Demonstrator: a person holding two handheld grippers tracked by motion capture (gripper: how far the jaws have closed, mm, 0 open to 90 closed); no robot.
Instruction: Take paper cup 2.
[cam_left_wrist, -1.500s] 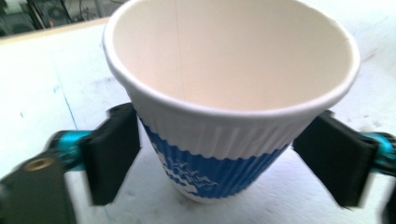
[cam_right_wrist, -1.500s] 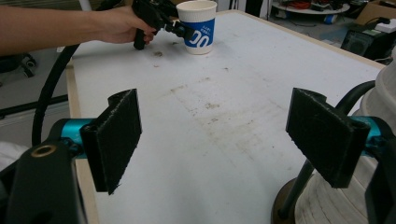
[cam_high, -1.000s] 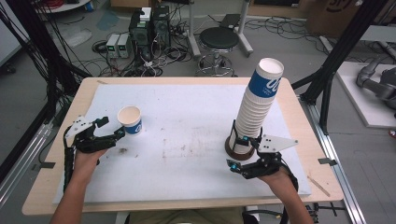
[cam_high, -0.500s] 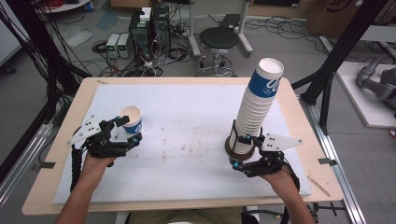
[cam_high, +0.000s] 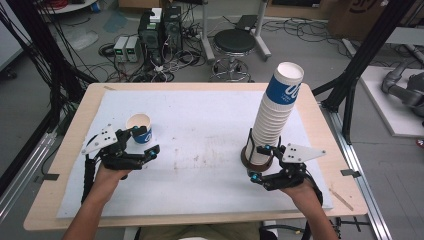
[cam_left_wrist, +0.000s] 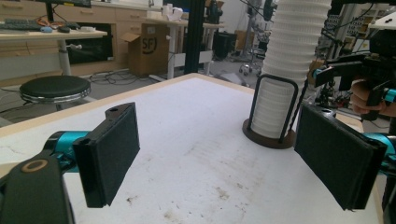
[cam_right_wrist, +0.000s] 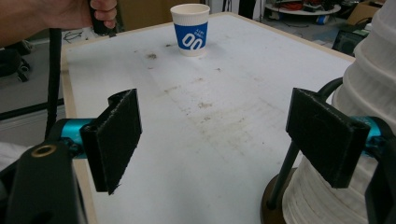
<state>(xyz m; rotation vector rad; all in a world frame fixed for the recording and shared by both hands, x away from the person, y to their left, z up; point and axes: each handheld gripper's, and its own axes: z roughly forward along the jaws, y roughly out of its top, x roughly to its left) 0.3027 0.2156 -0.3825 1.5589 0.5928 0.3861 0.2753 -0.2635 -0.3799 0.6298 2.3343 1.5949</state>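
- Left gripper (cam_high: 142, 142) is gaping empty just near of the cup (cam_high: 139, 128), which is standing upright.
- Right gripper (cam_high: 260, 161) is hanging released beside the stack (cam_high: 274, 117), far right.

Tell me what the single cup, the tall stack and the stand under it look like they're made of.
Single cup: likely paper, matte cream with a printed blue band and a ribbed sleeve. Tall stack: the same paper cups nested, ridged white sides, blue print on the top one. Stand: dark round base, possibly wood or plastic, with thin black hoops, probably metal.
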